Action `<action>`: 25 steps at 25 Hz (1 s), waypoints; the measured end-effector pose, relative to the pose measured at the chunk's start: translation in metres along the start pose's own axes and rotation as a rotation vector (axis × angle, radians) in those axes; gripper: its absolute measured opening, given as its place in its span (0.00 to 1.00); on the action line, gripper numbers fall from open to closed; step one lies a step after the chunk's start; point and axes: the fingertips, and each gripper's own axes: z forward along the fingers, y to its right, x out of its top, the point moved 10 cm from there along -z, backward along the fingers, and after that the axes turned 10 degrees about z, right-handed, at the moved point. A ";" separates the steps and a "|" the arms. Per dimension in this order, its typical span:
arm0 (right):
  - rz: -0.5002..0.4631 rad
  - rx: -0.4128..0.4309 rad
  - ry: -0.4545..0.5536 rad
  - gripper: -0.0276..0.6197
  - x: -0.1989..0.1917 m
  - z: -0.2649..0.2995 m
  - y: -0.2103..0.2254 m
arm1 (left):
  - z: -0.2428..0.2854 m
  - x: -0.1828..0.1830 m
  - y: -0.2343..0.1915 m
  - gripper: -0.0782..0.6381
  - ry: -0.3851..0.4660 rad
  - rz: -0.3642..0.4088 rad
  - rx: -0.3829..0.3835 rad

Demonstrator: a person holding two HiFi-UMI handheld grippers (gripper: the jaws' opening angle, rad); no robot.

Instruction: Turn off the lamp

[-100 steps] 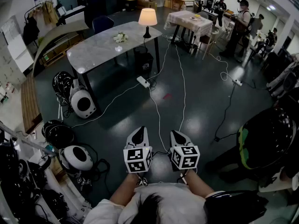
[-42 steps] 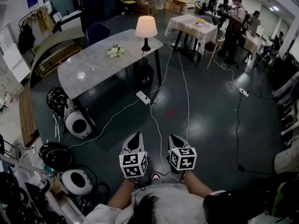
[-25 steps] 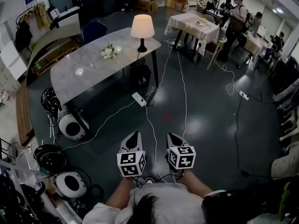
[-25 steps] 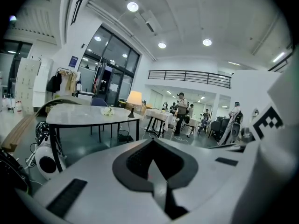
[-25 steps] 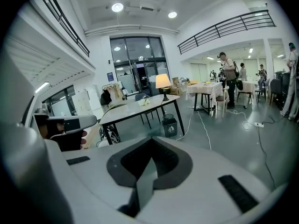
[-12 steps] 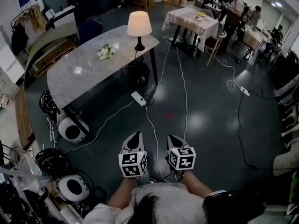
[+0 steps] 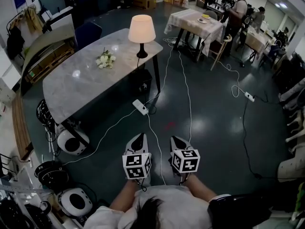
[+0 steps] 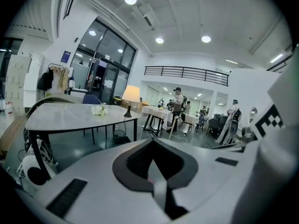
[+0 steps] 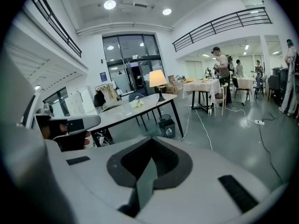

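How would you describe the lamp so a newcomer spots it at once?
Find the long grey marble-topped table left of centre in the head view. At its far right corner stands a lamp with a cream shade and black stem. It glows and stands tall, unlike the low white flower bunch nearby.

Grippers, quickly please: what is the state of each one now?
Left gripper: closed, holding nothing.
Right gripper: closed, holding nothing.

The lamp [image 7: 142,33] stands on the table [image 7: 81,85], right of the flowers [image 7: 105,59].
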 end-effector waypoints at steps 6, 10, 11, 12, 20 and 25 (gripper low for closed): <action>0.006 -0.018 0.008 0.04 0.037 0.049 -0.003 | 0.051 0.027 -0.038 0.12 0.010 0.001 -0.016; 0.004 -0.009 0.021 0.04 0.060 0.088 -0.013 | 0.084 0.043 -0.066 0.12 0.021 0.010 -0.024; 0.003 -0.006 0.023 0.04 0.065 0.098 -0.016 | 0.092 0.046 -0.073 0.12 0.023 0.014 -0.027; 0.002 -0.005 0.023 0.04 0.070 0.108 -0.018 | 0.100 0.050 -0.081 0.12 0.023 0.019 -0.030; 0.030 -0.020 0.014 0.04 0.095 0.172 -0.033 | 0.152 0.067 -0.134 0.12 0.005 0.056 -0.054; 0.037 -0.070 -0.020 0.04 0.097 0.182 -0.027 | 0.173 0.057 -0.146 0.12 -0.018 0.034 -0.073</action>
